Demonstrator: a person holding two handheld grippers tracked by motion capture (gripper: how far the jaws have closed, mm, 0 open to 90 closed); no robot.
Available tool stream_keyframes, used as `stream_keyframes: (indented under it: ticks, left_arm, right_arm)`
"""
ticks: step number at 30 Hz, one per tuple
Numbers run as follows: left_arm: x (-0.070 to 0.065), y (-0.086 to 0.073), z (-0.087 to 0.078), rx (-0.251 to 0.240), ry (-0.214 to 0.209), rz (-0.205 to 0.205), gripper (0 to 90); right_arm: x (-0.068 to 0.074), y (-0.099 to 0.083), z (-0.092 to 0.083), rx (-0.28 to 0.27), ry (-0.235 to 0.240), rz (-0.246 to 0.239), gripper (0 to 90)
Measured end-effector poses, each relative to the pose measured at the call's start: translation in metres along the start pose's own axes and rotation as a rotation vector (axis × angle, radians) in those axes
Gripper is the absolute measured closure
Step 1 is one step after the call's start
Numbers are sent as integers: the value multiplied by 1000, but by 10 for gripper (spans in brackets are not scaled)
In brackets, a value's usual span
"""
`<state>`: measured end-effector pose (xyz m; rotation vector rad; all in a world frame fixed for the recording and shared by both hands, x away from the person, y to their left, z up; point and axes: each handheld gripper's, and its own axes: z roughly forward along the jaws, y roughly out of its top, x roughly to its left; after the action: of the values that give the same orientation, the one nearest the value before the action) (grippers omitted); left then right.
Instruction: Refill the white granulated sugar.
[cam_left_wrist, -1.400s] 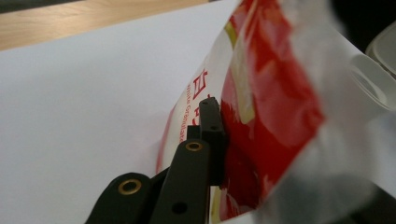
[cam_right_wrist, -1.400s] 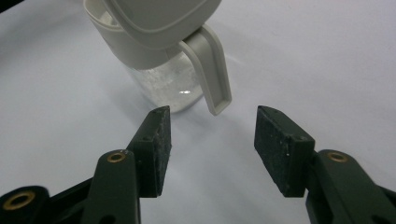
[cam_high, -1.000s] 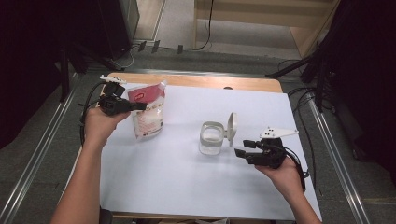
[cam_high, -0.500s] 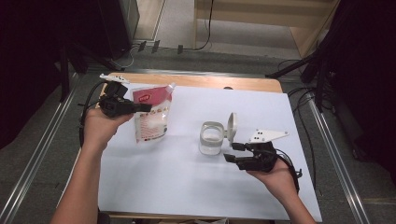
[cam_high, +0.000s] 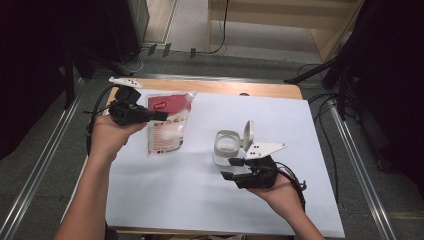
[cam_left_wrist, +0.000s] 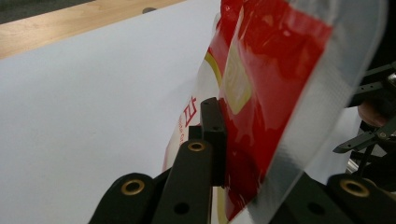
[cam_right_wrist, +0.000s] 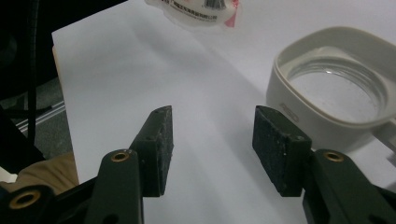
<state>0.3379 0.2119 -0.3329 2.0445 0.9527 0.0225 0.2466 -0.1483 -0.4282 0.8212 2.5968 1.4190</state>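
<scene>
My left gripper (cam_high: 161, 116) fingers pinch the pouch (cam_high: 167, 125) top; my right gripper's (cam_high: 229, 168) spread fingers, closing, hang empty beside the jar (cam_high: 227, 145).

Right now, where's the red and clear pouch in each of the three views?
High view: the pouch is left of centre, clamped by the left gripper.
Left gripper view: it fills the right half, pinched between the jaws.
Right gripper view: its bottom shows at the top edge.
Shared landmark: the white sheet.

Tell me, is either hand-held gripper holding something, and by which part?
The left hand-held gripper pinches the bag by its red top edge. The right hand-held gripper holds nothing.
</scene>
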Motion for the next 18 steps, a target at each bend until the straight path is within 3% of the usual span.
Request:
stream_keyframes:
  ticks: [6, 10, 14, 18]
  left_arm:
    - [-8, 4, -3, -6, -14, 21, 900]
    - [-10, 6, -5, -6, -27, 29, 900]
    - [-12, 7, -6, -21, -75, 43, 900]
    - [-15, 9, -6, -15, -78, 55, 900]
  right_arm:
    - [6, 5, 13, 22, 11, 3, 487]
    - [13, 10, 26, 32, 22, -20, 487]
    - [21, 19, 39, 27, 33, -33, 490]
    - [25, 27, 55, 40, 51, -10, 516]
